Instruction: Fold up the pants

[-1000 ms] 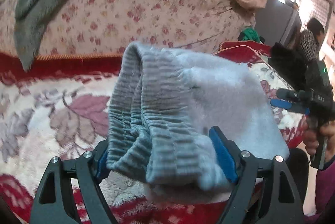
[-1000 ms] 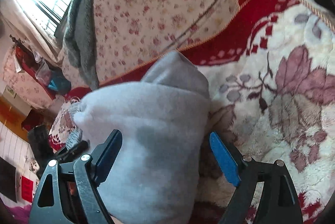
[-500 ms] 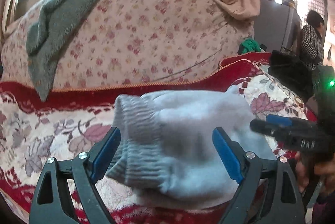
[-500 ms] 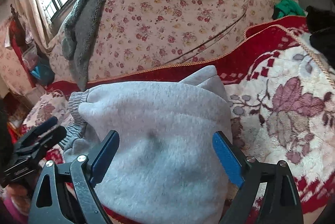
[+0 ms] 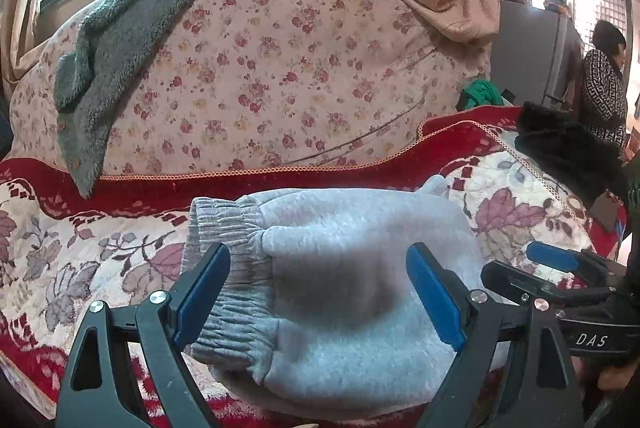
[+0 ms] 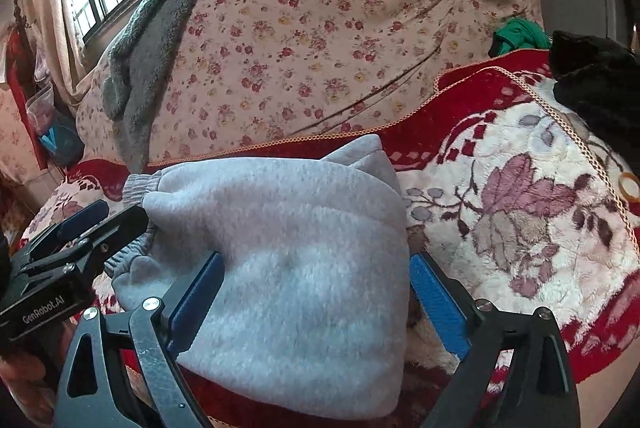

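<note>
The grey fleece pants (image 5: 352,228) lie folded into a compact bundle on the red floral blanket (image 5: 80,248), ribbed band (image 5: 224,224) to the left. My left gripper (image 5: 318,256) hovers open over the bundle's near side, and its blue pads (image 5: 200,292) do not touch the cloth. In the right wrist view the same pants (image 6: 280,211) sit in front of my right gripper (image 6: 316,260), whose jaws are opening with the bundle's near edge between them, unpressed. Each gripper shows in the other's view: the right one (image 5: 560,268), the left one (image 6: 88,224).
A rose-print covered backrest (image 5: 280,67) rises behind the blanket, with a grey-green fluffy throw (image 5: 120,27) draped over it. A black furry item (image 5: 568,147) and a green cloth (image 5: 480,91) lie at the right end. A person (image 5: 604,83) stands far right.
The left jaws let go of the ribbed end and widened. Both grippers drew back and rose. The bundle has settled flat on the blanket.
</note>
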Demonstrator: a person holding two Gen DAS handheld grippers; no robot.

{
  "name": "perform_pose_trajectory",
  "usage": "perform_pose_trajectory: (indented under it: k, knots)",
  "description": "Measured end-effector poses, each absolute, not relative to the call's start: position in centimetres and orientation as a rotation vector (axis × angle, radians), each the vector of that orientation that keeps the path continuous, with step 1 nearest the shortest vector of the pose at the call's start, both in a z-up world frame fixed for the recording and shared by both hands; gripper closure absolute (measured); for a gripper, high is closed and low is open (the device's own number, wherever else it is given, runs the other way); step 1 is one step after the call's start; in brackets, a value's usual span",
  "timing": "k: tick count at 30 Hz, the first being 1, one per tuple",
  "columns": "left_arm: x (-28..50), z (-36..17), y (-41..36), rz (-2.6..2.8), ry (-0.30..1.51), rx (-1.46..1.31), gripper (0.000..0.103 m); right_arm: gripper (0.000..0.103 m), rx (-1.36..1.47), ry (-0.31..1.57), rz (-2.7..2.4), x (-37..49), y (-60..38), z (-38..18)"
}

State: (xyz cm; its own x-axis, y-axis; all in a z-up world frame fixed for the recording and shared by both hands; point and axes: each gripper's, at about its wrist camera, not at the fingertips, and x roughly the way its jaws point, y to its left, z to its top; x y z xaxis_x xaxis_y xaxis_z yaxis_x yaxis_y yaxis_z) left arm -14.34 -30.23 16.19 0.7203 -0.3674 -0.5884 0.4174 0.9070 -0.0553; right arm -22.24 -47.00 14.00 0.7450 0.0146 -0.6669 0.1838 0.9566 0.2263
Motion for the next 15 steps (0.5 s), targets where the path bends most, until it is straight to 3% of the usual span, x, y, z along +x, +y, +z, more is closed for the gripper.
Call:
perform_pose_trajectory:
  k: [15]
  knots:
    - [-14.33, 16.18, -29.8, -0.422, 0.641, 0.074, 0.014, 0.005, 0.288, 0.74, -0.078, -22.02, -46.06, 13.85]
